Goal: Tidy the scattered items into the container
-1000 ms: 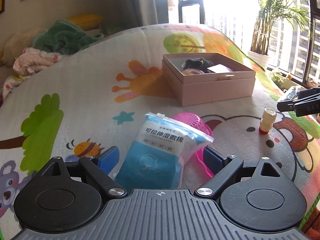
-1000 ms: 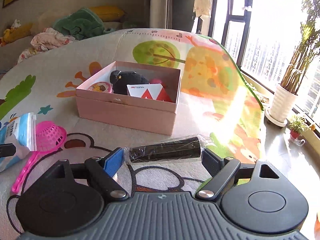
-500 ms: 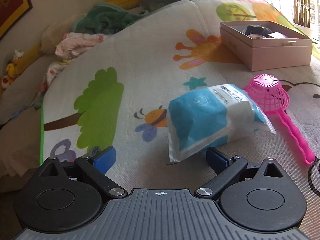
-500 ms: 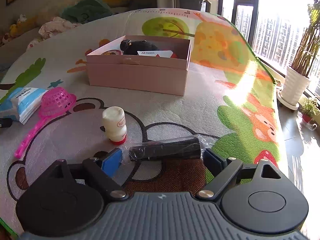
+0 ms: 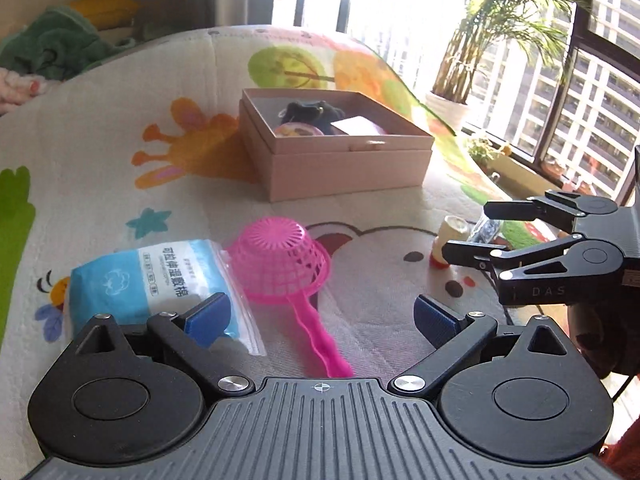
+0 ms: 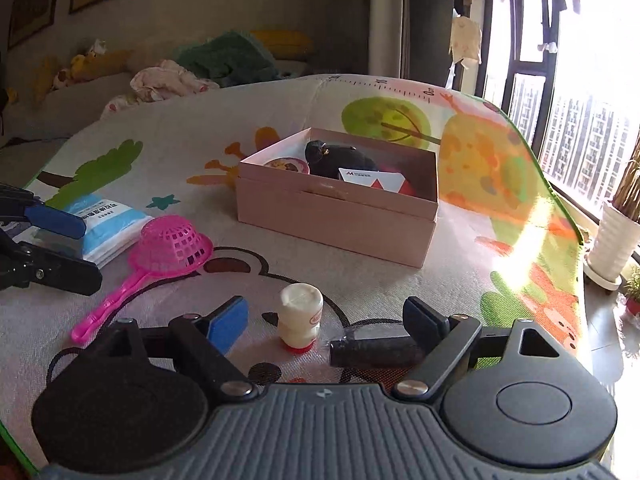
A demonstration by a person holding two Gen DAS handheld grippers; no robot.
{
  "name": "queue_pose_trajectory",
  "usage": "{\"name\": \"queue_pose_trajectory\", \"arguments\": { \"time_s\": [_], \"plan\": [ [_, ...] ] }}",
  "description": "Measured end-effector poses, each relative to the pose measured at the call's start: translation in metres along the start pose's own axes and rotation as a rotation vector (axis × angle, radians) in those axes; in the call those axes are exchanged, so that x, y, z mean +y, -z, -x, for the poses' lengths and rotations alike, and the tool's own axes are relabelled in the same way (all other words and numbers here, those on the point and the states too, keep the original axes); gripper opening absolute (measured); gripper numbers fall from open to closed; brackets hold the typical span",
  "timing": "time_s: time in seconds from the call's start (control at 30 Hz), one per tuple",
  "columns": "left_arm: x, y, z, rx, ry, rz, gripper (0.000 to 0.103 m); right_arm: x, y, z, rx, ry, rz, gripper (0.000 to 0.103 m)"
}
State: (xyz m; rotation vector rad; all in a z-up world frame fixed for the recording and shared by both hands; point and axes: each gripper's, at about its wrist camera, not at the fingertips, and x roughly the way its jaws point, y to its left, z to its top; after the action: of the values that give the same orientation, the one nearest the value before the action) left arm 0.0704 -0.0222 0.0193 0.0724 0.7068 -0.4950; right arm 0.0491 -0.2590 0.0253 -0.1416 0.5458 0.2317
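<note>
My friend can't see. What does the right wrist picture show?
The right claw is open over a play mat, around a small white bottle and a black roll. Behind sits a pink box; a pink strainer and blue packet lie left.

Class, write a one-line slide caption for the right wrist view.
Open right tool over a small white bottle and dark roll, pink box beyond.

glossy pink plastic strainer point(image 5: 280, 256), crinkly plastic packet point(image 5: 160, 280), matt cardboard box point(image 5: 344, 168), quilted cloth mat point(image 5: 100, 160)
</note>
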Motion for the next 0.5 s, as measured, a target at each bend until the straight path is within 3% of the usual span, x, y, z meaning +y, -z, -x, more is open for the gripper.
{"name": "queue_pose_trajectory", "arguments": {
  "time_s": [0.23, 0.4, 0.43, 0.47, 0.5],
  "plan": [
    [0.032, 0.0, -0.004, 0.018, -0.079, 0.086, 0.101, 0.003, 0.006, -0.003, 0.005, -0.02, 0.022, 0.08],
    [0.027, -0.01, 0.001, -0.013, -0.047, 0.1, 0.101, 0.002, 0.005, -0.01, 0.011, -0.04, 0.008, 0.079],
    [0.022, -0.012, 0.0, -0.018, -0.045, 0.093, 0.101, 0.003, 0.004, -0.012, 0.009, -0.046, 0.006, 0.073],
    [0.019, -0.014, -0.001, -0.018, -0.043, 0.086, 0.101, 0.004, 0.003, -0.015, 0.013, -0.051, 0.009, 0.058],
    [0.015, -0.015, -0.003, -0.016, -0.044, 0.076, 0.101, 0.005, 0.002, -0.02, 0.031, -0.054, 0.015, 0.05]
  ]
}}
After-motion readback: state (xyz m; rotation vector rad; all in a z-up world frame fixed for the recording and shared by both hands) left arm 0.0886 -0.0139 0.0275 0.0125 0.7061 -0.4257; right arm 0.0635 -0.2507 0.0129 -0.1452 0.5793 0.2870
